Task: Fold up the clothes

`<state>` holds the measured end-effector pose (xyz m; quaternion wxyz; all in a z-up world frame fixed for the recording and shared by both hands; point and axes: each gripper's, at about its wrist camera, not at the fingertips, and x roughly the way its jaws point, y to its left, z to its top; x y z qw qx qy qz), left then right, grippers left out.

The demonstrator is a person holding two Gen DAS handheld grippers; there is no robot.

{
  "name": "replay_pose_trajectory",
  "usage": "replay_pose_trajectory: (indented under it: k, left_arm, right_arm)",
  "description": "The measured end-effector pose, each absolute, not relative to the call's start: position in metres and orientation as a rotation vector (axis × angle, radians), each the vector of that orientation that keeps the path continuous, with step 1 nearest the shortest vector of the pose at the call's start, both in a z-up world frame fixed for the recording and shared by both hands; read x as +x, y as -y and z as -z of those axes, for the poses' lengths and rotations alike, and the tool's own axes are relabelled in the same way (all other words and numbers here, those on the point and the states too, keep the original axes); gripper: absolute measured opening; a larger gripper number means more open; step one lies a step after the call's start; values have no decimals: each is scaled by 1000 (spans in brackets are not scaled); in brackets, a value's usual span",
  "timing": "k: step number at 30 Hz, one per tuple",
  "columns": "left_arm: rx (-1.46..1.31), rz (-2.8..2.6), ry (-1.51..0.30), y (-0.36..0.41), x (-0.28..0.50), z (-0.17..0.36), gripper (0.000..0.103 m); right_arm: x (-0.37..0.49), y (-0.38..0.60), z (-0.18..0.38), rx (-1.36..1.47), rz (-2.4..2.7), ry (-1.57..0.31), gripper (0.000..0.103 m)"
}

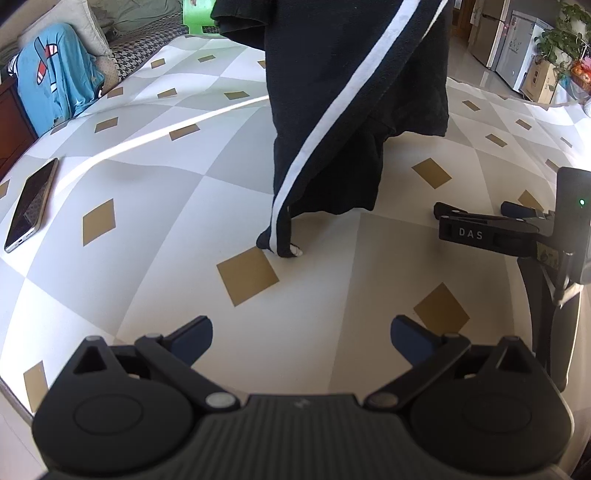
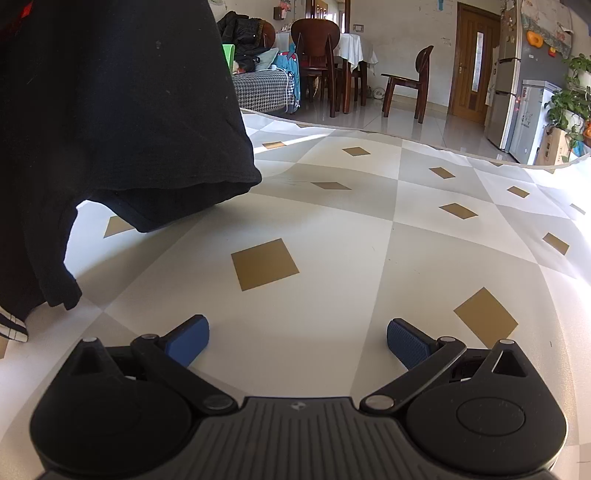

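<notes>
A black garment (image 1: 351,92) with a white side stripe (image 1: 332,110) hangs down from above the frame; what holds its top is hidden. Its lowest end (image 1: 280,247) touches the checked tablecloth (image 1: 147,184). My left gripper (image 1: 301,332) is open and holds nothing, a short way in front of that hanging end. In the right wrist view the same black garment (image 2: 110,110) fills the upper left, with a striped cuff (image 2: 11,325) at the left edge. My right gripper (image 2: 298,332) is open over bare tablecloth (image 2: 332,240), and it also shows at the right of the left wrist view (image 1: 476,212).
A phone (image 1: 31,205) lies near the table's left edge. A blue patterned garment (image 1: 59,81) is draped over a cushion beyond that edge, near a green stool (image 1: 199,16). Wooden chairs (image 2: 406,81), a dining table, a fridge (image 2: 506,81) and a plant (image 2: 569,103) stand across the room.
</notes>
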<state>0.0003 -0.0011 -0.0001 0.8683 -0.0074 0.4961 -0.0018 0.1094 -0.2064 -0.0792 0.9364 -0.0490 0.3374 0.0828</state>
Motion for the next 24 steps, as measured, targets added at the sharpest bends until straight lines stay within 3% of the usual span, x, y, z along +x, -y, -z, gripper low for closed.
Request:
replay_pose_trajectory:
  k: [24]
  left_arm:
    - [4,-60,-1090,-4,6,11,103]
  right_arm:
    - [109,206,79,-100,-169,-689,103]
